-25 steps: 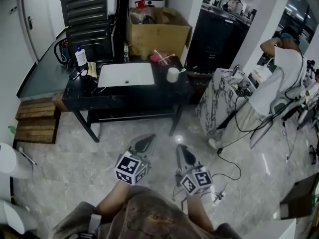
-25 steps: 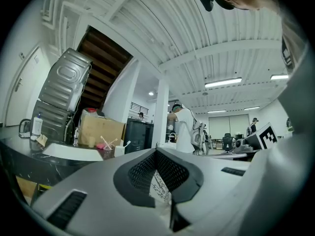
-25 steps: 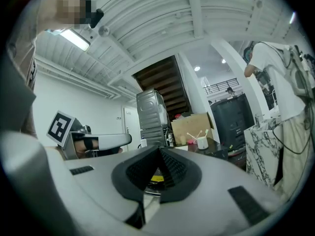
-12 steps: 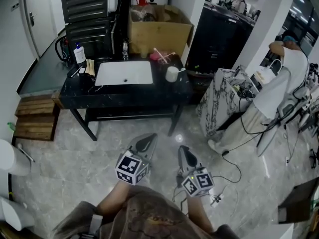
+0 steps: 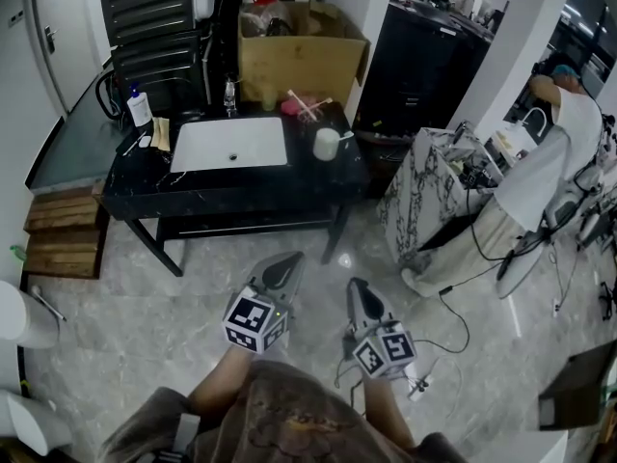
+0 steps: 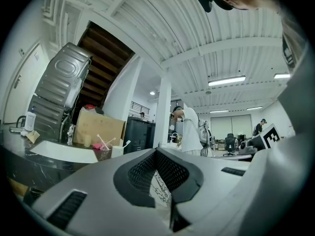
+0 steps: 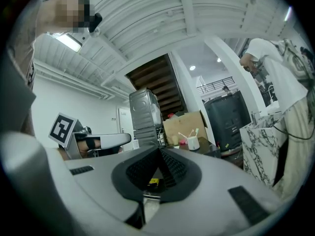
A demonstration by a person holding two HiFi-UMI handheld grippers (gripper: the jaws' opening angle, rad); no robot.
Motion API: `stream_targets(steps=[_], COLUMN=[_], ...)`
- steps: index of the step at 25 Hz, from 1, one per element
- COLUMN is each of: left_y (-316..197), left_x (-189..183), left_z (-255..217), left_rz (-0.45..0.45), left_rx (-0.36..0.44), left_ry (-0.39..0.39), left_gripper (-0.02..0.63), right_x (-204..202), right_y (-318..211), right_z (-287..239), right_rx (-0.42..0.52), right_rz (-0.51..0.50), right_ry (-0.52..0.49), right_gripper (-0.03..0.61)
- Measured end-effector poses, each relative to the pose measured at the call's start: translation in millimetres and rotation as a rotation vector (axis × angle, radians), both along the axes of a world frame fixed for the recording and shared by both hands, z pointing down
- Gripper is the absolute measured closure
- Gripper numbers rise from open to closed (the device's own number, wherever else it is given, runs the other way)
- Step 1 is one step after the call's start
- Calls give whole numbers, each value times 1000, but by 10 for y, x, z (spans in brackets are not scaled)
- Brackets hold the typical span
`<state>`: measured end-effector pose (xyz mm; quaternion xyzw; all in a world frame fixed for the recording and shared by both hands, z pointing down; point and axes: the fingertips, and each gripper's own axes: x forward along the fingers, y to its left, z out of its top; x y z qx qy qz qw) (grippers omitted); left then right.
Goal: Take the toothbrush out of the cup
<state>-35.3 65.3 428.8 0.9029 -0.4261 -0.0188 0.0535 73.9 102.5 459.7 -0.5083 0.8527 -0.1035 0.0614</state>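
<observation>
One green-tipped toothbrush (image 7: 196, 132) in white cup (image 7: 193, 142)

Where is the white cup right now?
Head view: the white cup stands on the dark counter, just right of the sink, before the cardboard box.

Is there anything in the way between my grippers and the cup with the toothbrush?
Nothing visible. Only bare floor lies between the left gripper, the right gripper and the counter; the cup with the toothbrush stands near its right end.

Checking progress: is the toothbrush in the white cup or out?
In. The toothbrush stands in the white cup, its end poking above the rim.
</observation>
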Motion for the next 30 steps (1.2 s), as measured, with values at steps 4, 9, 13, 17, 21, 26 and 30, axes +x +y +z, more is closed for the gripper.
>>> stream_targets(steps=[4,9,13,17,21,26,30], left_y=[-220,-508,-772,-1046,-1309,-1685,-2038], left_x=[22,72,95,103,112,103,63], left_z=[10,44,88,81,53,-62,-87], left_rz=[-2,5,12,21,33,56,76], left_rx=[6,8,-6,-17,-27,-20,-29], left_ry=[-4,-10,-16,-22,-22,-17,-16], left_gripper=[612,612,612,612,612,612,612], right_x=[-4,56,79,57,40,4,-69], right_y=[-201,-465,-724,-969,-1238,-1639,-2018], right_z=[40,63,74,62,22,-88,-147], right_rx=[-7,-7,-15,-26,-38,-36,-30], right_rz=[-7,0,7,6,12,23,28], right_ry=[1,-9,-14,-15,-22,-13,-13], right_gripper=[578,578,578,578,578,578,578])
